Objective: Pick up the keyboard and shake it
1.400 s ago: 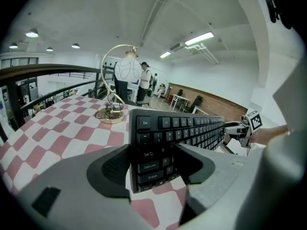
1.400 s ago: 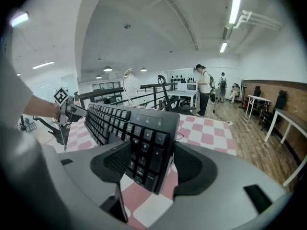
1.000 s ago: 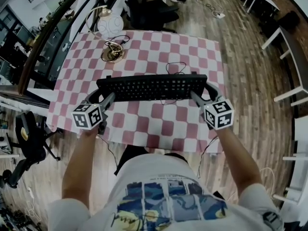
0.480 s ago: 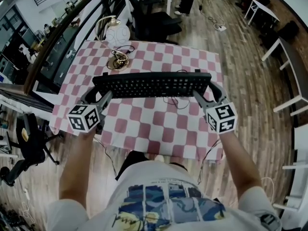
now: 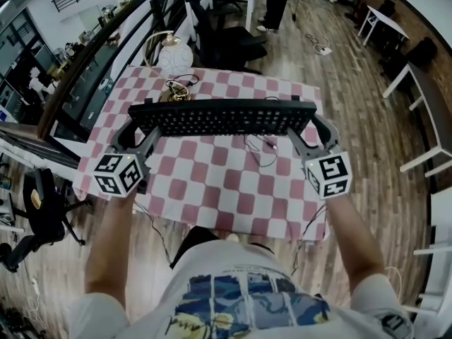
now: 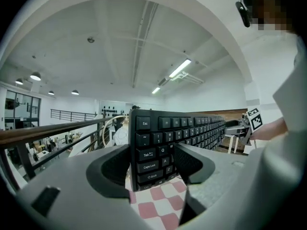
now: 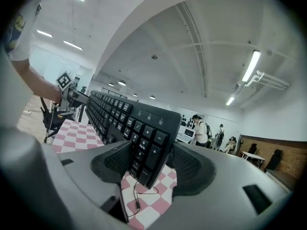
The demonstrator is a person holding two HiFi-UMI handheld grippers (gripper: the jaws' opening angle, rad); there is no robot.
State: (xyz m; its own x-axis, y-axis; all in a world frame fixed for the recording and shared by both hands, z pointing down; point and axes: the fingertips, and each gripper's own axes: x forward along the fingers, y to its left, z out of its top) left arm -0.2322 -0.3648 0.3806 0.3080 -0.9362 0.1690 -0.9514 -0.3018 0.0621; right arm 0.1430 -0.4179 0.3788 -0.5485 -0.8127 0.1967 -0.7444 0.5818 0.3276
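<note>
A black keyboard (image 5: 222,116) hangs level in the air above the pink-and-white checked table (image 5: 212,182), keys facing up toward me. My left gripper (image 5: 138,131) is shut on its left end, and the Esc and Tab keys (image 6: 146,143) sit between the pads. My right gripper (image 5: 311,129) clamps the right end, its jaws closing a little on the numeric pad (image 7: 146,150). The keyboard's cable (image 5: 260,147) trails down onto the cloth.
A white globe lamp (image 5: 173,54) with a brass base (image 5: 178,89) stands at the table's far left. A black office chair (image 5: 226,34) is behind the table. A railing runs along the left, and white tables stand at the right.
Both grippers have carried the keyboard upward and farther from me. It now sits higher over the table than a second ago, and the cable has lifted with it.
</note>
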